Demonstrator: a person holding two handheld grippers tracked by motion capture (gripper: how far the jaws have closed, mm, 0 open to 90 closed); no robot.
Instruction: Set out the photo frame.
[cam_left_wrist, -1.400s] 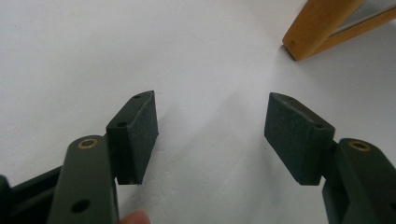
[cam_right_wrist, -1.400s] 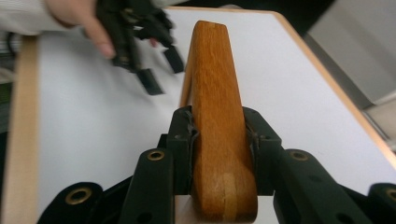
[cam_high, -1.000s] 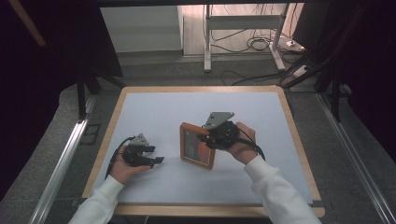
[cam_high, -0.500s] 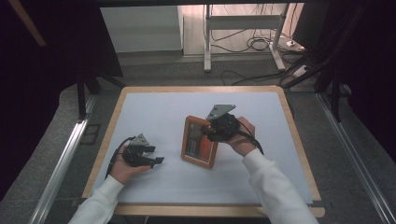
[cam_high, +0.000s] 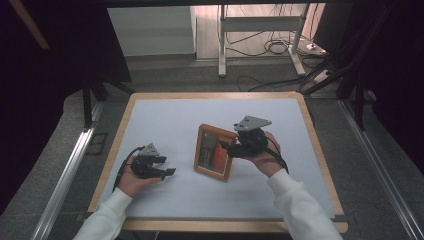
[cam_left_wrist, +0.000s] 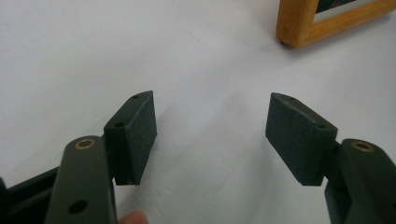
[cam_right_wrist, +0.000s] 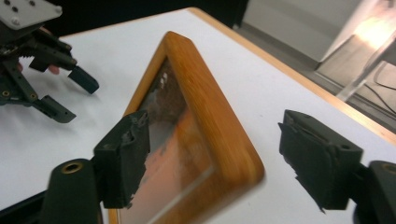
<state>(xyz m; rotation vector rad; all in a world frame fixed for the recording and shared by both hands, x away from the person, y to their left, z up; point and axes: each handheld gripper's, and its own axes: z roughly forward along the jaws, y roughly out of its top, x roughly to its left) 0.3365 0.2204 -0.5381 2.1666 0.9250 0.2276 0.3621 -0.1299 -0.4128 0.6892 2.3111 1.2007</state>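
A wooden picture frame (cam_high: 215, 151) with an orange picture stands tilted on the white table (cam_high: 165, 120), near its middle. My right gripper (cam_high: 227, 148) is at the frame's right edge. In the right gripper view the frame (cam_right_wrist: 210, 126) sits between the jaws of the right gripper (cam_right_wrist: 212, 163). They have just been opening; one pad (cam_right_wrist: 126, 154) is in front of the glass and the other stands clear of the wood. My left gripper (cam_high: 167, 165) rests on the table to the frame's left, open and empty (cam_left_wrist: 212, 135). A corner of the frame (cam_left_wrist: 299, 23) shows beyond it.
The table has a wooden rim (cam_high: 320, 150). The left gripper (cam_right_wrist: 70, 98) lies on the white surface beyond the frame in the right gripper view. Behind the table are a metal stand (cam_high: 260, 30) and cables (cam_high: 275, 47) on the floor.
The right gripper's jaws have widened off the frame's edge and the hand has shifted slightly right. The frame now stands on the table. The left hand has not moved.
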